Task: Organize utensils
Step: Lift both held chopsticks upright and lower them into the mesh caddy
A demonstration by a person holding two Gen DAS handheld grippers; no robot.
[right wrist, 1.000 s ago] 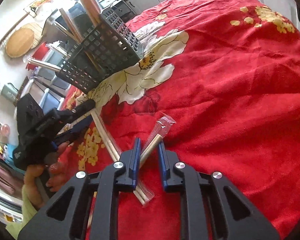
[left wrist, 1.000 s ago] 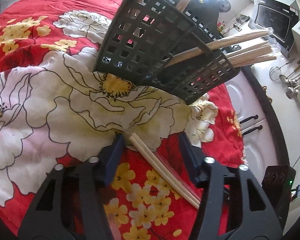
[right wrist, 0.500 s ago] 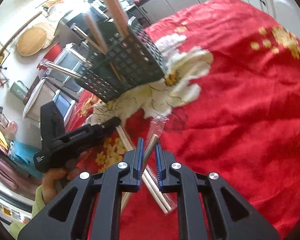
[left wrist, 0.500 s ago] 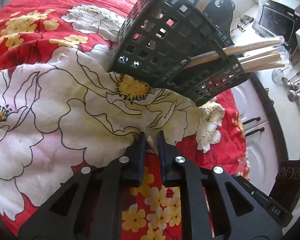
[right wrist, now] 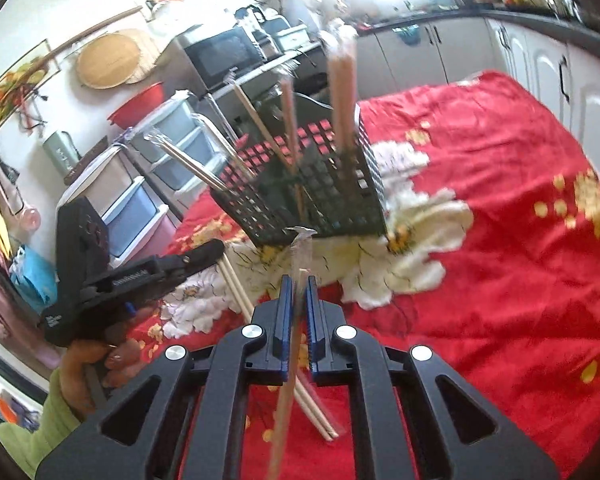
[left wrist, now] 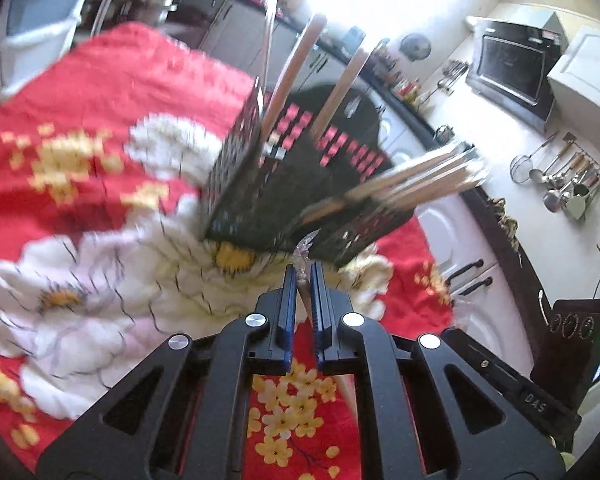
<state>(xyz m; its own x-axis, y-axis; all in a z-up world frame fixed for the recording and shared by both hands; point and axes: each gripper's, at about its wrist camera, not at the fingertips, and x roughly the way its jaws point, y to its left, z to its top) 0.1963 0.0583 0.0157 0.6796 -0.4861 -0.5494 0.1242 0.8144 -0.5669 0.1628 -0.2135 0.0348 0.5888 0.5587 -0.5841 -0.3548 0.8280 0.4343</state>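
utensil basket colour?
Black plastic grid basket, red cloth showing through its holes. Right wrist view shows it best.

Chopsticks [right wrist: 342, 92] in basket [right wrist: 320, 196] on tablecloth [right wrist: 500, 240]

The left gripper [left wrist: 303, 276] pinches a plastic-wrapped pair of chopsticks [left wrist: 305, 254], its jaws nearly together, the crinkled wrapper tip poking out just ahead. Beyond it a black mesh caddy [left wrist: 256, 188] stands on the red floral tablecloth [left wrist: 112, 92], more wrapped chopsticks [left wrist: 420, 178] leaning out of it. The view is blurred.
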